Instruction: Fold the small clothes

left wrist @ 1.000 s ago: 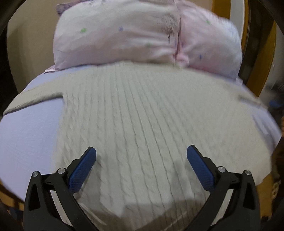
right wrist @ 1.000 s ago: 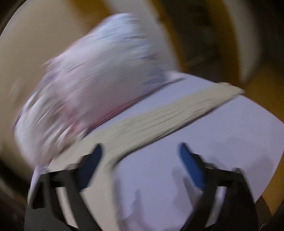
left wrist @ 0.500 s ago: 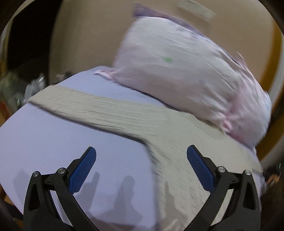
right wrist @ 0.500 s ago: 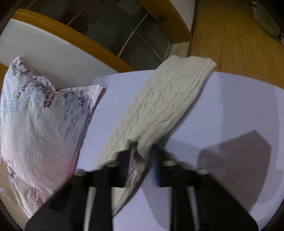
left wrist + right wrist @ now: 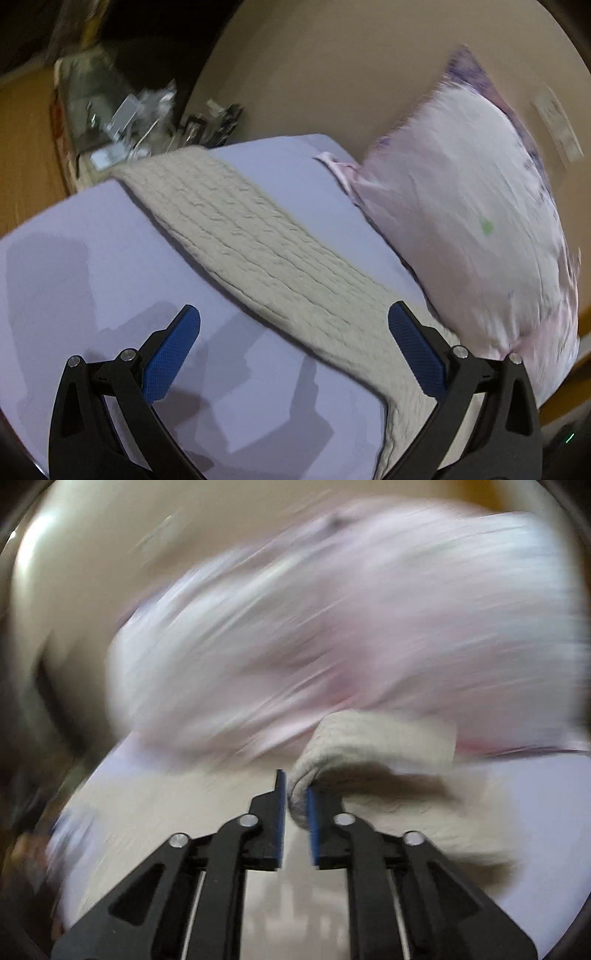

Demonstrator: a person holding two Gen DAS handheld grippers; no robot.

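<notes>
A cream cable-knit sweater lies on the lilac bed sheet (image 5: 92, 251). In the left wrist view its left sleeve (image 5: 243, 236) stretches flat from the far bed edge toward me. My left gripper (image 5: 293, 325) is open and empty, hovering over that sleeve near its base. In the right wrist view my right gripper (image 5: 295, 797) is shut on the other sleeve (image 5: 369, 742), lifted and curled back over the sweater body (image 5: 166, 805). That view is motion-blurred.
A pink-white floral pillow (image 5: 469, 214) leans against the beige headboard at the right; it also fills the blurred right wrist view (image 5: 332, 620). Clutter (image 5: 122, 118) sits beyond the bed's far edge on the wooden floor.
My right gripper closed on the right sleeve and swung it up toward the sweater body. My left gripper turned from the sweater body to over the left sleeve, staying open.
</notes>
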